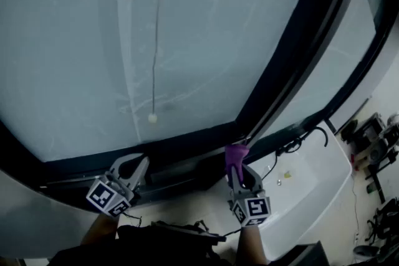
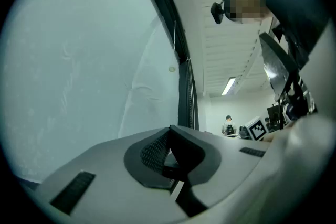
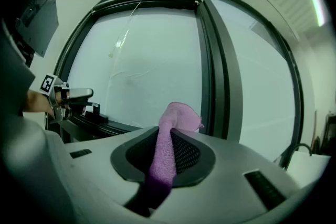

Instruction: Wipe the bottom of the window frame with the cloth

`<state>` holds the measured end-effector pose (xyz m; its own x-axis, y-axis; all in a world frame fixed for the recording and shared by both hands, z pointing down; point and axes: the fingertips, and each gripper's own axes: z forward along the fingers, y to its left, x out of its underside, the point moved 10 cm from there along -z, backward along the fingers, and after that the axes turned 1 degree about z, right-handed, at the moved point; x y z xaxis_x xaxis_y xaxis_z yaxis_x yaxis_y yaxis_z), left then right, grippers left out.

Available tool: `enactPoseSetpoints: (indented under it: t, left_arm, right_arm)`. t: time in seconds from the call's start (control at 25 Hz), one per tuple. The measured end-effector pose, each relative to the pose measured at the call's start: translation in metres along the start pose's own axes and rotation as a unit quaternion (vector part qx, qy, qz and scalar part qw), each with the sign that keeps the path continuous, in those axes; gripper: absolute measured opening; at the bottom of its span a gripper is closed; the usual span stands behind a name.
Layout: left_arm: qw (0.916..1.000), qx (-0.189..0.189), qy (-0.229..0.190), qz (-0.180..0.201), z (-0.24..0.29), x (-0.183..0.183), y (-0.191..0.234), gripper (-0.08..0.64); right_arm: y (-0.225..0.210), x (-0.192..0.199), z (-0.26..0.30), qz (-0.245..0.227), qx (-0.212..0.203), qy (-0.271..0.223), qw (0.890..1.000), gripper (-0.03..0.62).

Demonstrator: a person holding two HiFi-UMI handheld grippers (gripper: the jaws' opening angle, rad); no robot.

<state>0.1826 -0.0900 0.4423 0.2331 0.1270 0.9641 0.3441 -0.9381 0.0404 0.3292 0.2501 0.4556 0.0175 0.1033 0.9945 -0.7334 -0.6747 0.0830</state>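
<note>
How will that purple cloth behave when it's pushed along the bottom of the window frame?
Probably floppy: the cloth folds over at its free end above the right gripper. Likely light, since a thin pinched strip holds it up. It may bunch against the window frame rather than slide flat.

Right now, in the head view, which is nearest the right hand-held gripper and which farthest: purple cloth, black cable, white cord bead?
1. The purple cloth, clamped in the right hand-held gripper.
2. The black cable, on the sill to its right.
3. The white cord bead, hanging up-left against the glass.
</note>
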Motion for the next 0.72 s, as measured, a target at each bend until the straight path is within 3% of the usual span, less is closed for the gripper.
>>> enactPoseSetpoints:
  t: [0.16,0.36,0.48,0.56,0.72]
  left_arm:
    - [0.9997,0.023,0.008,-0.004,0.007,0.0,-0.001,0.002]
    - [1.0,0.007,-0.005,-0.004,0.008,0.0,-0.001,0.002]
    - [1.0,0.0,-0.003,0.004,0.007,0.0,-0.002,0.002]
    - [0.9999,-0.007,0.0,0.008,0.007,0.001,-0.002,0.002]
    - [0.9993,-0.035,0.008,0.012,0.004,0.006,-0.004,0.001]
  right_arm:
    - [-0.027,-0.007,0.03,-0.037,-0.011,0.02,0.999,0.072]
    - [-0.051,-0.016,0.066,-0.092,-0.003,0.06,0.994,0.072]
    - [-0.062,-0.018,0.085,-0.1,0.008,0.084,0.991,0.072]
    - [-0.071,-0.014,0.098,-0.097,0.028,0.104,0.989,0.072]
    - [-0.08,-0.001,0.119,-0.106,0.106,0.152,0.977,0.072]
